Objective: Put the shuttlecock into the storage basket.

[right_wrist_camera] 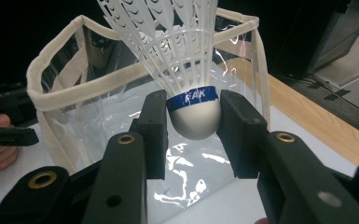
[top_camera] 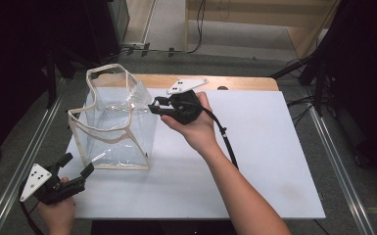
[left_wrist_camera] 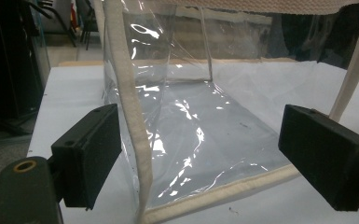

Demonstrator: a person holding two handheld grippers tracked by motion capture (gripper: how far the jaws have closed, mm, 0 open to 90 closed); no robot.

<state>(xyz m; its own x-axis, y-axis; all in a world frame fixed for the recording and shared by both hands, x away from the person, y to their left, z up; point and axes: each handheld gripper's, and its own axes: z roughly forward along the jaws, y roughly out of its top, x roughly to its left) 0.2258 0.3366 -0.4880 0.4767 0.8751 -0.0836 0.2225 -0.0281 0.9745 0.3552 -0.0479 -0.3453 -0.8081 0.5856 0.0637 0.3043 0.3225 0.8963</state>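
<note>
Fingers of the left gripper sit open near the worktop's front edge, holding nothing. Farther back, the right gripper pinches a white plastic shuttlecock by its cork at the clear cream-trimmed bag's rim. Next, I'd guess: move over the opening and drop it in.

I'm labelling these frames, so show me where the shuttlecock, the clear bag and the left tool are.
shuttlecock (right_wrist_camera: 196, 116): right gripper view, on its white rounded cork.
clear bag (top_camera: 108, 132): high view, on the cream fabric trim of its near top rim.
left tool (top_camera: 77, 164): high view, midway between its two open fingertips.
</note>
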